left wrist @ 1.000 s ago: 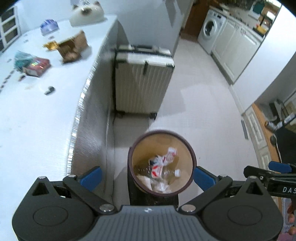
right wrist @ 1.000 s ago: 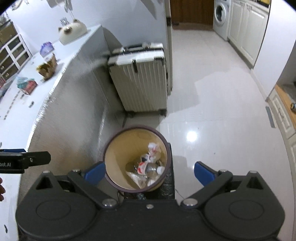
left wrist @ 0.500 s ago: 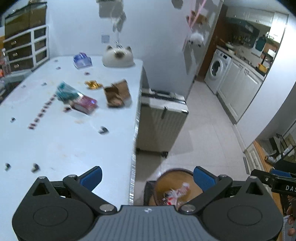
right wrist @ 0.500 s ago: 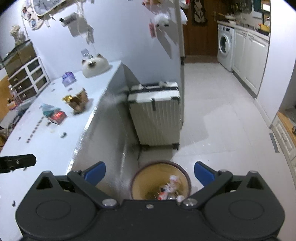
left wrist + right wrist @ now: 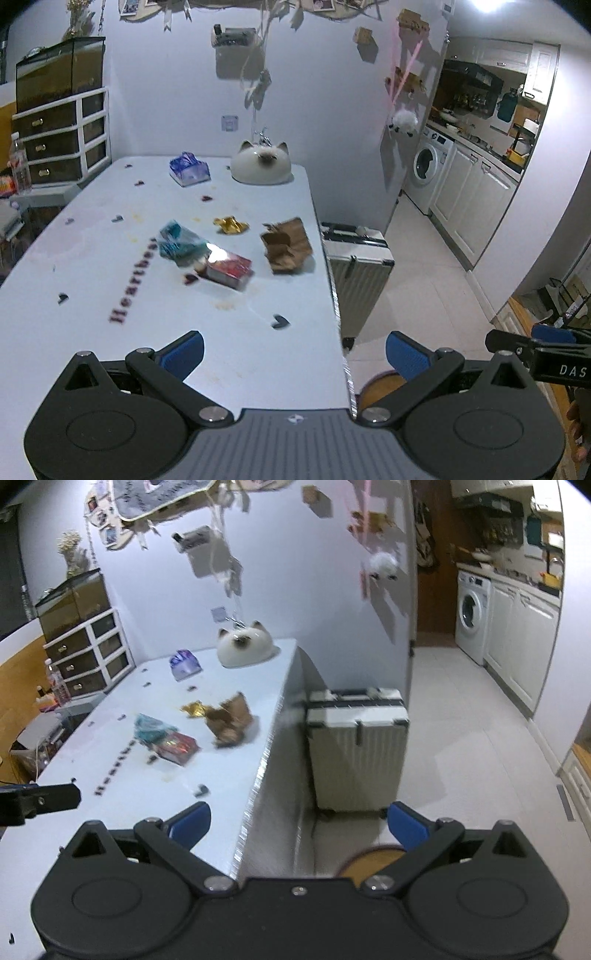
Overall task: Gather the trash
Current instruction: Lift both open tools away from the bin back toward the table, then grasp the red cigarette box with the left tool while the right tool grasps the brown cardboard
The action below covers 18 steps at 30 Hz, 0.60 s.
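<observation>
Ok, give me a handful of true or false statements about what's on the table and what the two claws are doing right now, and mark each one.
1. Both the left claw and the right claw are open and hold nothing. True.
2. The torn brown cardboard piece lies on the floor. False: it lies on the white table, near the edge.
3. The suitcase stands on the floor beside the table. True.
4. The red box is gripped by the left claw. False: it lies on the table, apart from both claws.
5. The cat-shaped white object sits at the table's far end. True.

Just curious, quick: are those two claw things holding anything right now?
Left gripper: open, holding nothing.
Right gripper: open, holding nothing.
</observation>
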### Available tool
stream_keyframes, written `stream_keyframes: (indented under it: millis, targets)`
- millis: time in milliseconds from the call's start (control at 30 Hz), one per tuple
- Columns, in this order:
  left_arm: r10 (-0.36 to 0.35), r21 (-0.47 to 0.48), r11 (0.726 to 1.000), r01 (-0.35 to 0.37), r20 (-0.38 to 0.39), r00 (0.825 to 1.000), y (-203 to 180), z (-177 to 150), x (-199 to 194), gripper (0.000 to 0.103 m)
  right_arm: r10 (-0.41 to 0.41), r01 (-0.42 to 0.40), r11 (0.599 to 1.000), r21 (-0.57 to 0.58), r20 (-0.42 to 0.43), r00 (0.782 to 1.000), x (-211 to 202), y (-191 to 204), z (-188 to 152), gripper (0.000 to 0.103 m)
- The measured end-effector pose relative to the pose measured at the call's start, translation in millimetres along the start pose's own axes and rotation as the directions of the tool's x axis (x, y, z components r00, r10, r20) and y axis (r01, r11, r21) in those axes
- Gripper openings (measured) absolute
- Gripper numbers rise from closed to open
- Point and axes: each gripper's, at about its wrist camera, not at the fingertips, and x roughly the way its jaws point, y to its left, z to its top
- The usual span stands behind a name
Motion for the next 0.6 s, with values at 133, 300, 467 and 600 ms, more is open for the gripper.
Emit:
stream_keyframes:
  millis: [133, 300, 467, 600]
  targets:
    - [0.0, -0.018, 1.0, 0.0, 0.014, 1.0, 21.6, 12.7, 12.1, 0.103, 0.026, -0.026, 0.999, -0.025, 0.0, 1.0, 16.1, 24.5, 14.7, 0.103]
    - [0.014, -0.037, 0.999, -0.013, 0.024, 1.0, 39.0, 26.3, 40.6, 0.103, 0.073, -0.073, 0.995, -0.07, -0.003, 0.997, 53.5, 42.4, 38.4, 0.103]
    - [0.061, -0.101, 0.993, -0.061, -0.002, 0.998, 51.9, 43.6, 81.7, 0.103, 0.131, -0.134, 0.985, -0.113, -0.03, 0.991, 108.1, 50.2, 62.7, 0.103]
    - [0.095, -0.131, 0.986, -0.098, -0.032, 0.995, 58.4, 56.0, 119.1, 0.103, 0.165, -0.17, 0.976, -0.134, -0.044, 0.985, 155.1, 49.5, 79.2, 0.103]
